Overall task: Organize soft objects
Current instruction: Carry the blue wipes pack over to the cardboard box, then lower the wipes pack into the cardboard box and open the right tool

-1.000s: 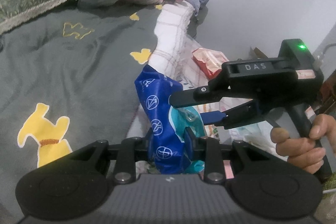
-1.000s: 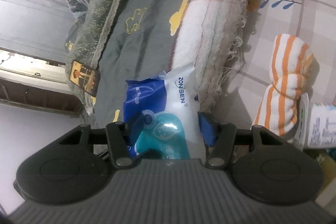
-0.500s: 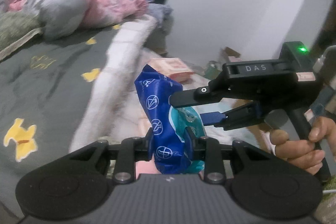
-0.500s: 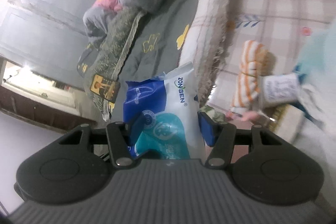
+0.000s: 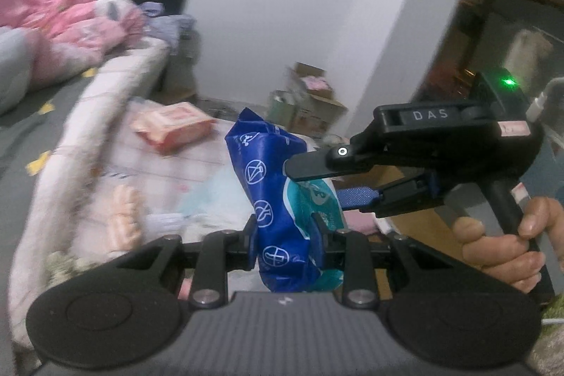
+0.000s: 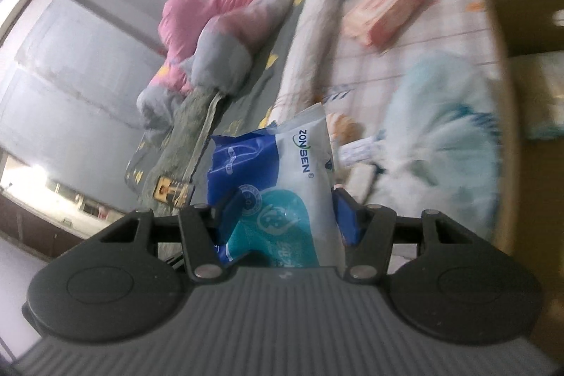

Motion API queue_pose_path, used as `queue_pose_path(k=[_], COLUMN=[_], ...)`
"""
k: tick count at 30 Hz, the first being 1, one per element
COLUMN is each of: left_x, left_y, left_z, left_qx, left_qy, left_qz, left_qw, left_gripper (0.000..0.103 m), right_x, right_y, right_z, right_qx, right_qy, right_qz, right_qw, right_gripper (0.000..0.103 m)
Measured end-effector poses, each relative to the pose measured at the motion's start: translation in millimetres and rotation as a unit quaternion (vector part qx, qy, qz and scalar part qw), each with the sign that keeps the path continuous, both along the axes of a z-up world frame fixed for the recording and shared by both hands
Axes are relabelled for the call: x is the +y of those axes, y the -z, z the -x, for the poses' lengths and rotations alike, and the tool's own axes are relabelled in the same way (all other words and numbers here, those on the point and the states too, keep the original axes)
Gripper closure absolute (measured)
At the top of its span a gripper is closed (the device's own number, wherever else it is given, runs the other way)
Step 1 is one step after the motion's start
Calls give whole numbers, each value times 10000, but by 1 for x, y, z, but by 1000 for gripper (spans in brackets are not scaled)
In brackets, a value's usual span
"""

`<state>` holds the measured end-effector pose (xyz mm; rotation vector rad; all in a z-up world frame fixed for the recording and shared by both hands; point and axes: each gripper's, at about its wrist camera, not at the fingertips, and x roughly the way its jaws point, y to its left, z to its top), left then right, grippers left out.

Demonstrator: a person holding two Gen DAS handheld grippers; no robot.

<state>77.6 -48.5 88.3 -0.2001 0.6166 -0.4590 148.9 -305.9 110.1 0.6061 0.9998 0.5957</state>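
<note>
With the left claw (image 5: 287, 231) and right claw (image 6: 282, 214) both clamped on the soft packet (image 5: 278, 199), the carry needed matched, untwisting hands toward the cardboard box (image 6: 521, 23).

motion-blurred bedding (image 5: 105, 136), smeared pale blue bundle (image 6: 440, 129), wipes pack (image 6: 282, 199) base hidden behind gripper body

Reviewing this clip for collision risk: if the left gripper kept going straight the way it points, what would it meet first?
Probably the checked bedsheet ahead and below, near the pink pack. The left gripper, like the right gripper, is shut on the blue pack. Depth is blurred, so this is uncertain.
</note>
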Motion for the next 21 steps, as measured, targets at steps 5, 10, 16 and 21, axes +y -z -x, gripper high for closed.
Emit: queue_pose_path(k=[5, 10, 16, 21], left_x=[-42, -86, -135, -165], left_y=[-6, -7, 22, 55], left_z=[-12, -33, -67, -97], left_qx=[32, 68, 513, 1005], left_qy=[559, 1058, 1404, 1570], left_qz=[-4, -117, -268, -508], left_qw=[9984, 9943, 9884, 9812], left_gripper=[73, 73, 73, 72], right_x=[-53, -103, -154, -183], right_y=[-6, -5, 28, 74], right_z=[14, 20, 10, -8], right_qx=[-49, -113, 215, 798], right_qy=[540, 1074, 1484, 1671], right_qz=[-29, -100, -52, -134], right_qw=[9985, 9941, 9887, 9826], right_gripper=[47, 47, 47, 48])
